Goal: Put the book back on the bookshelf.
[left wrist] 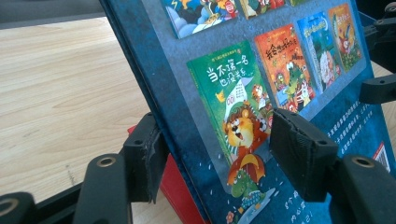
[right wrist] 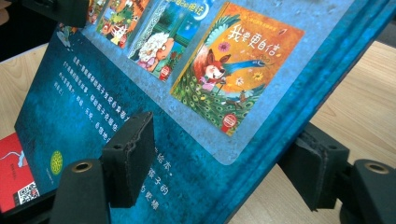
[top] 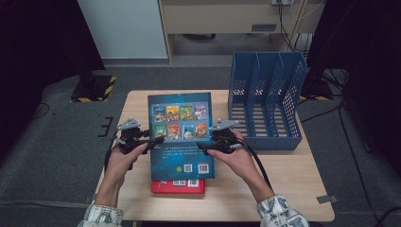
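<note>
High view: the blue book point(top: 181, 137) is clamped at opposite edges by the left gripper point(top: 152, 140) and right gripper point(top: 206, 145), tilted off the red book point(top: 178, 186), evidently for lifting evenly.

We see a blue picture book point(top: 181, 137), back cover up, showing eight small cover thumbnails, white text and barcodes. It is tilted, far edge raised toward 12 o'clock. Its near edge overlaps a red book point(top: 178, 186) lying flat on the table at 6 o'clock.
</note>
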